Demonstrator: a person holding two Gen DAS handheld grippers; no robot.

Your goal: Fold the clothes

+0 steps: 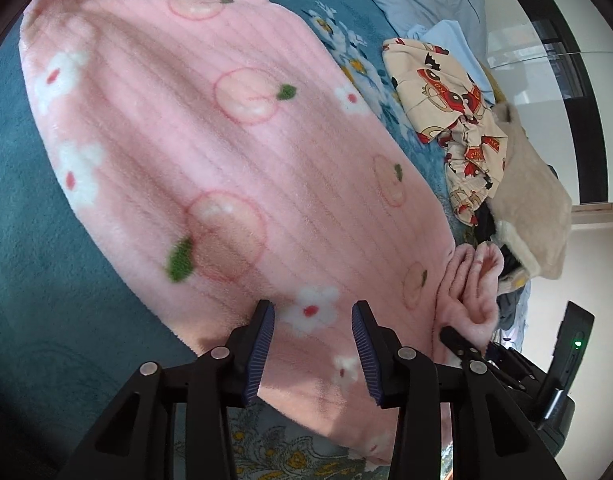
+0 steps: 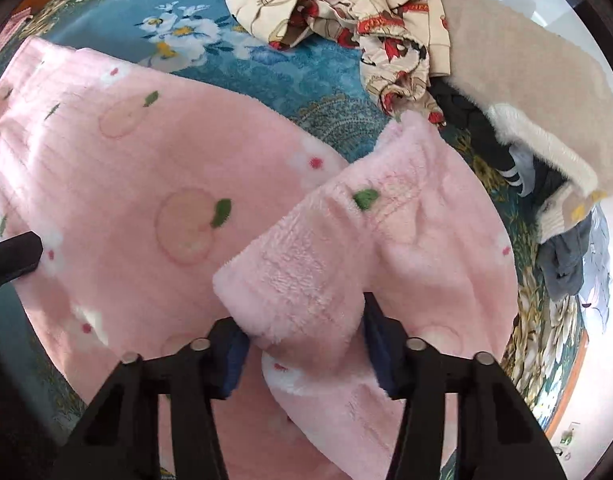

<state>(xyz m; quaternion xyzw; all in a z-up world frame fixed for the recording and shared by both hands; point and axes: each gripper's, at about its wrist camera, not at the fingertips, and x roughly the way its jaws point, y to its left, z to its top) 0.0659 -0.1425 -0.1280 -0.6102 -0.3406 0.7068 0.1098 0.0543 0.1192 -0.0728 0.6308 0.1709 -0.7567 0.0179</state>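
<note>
Item: pink fleece garment printed with peaches and white flowers (image 1: pixel 210 128), spread flat on a blue floral bedspread (image 1: pixel 18 240). No brand or legible writing on it; red lettering on the cream cartoon-print garment (image 1: pixel 446 100) is too small to read. Left gripper (image 1: pixel 312 312) hovers over the fleece, jaws spread, nothing between. Right gripper (image 2: pixel 302 320) pinches a folded-over fleece end (image 2: pixel 326 240).
</note>
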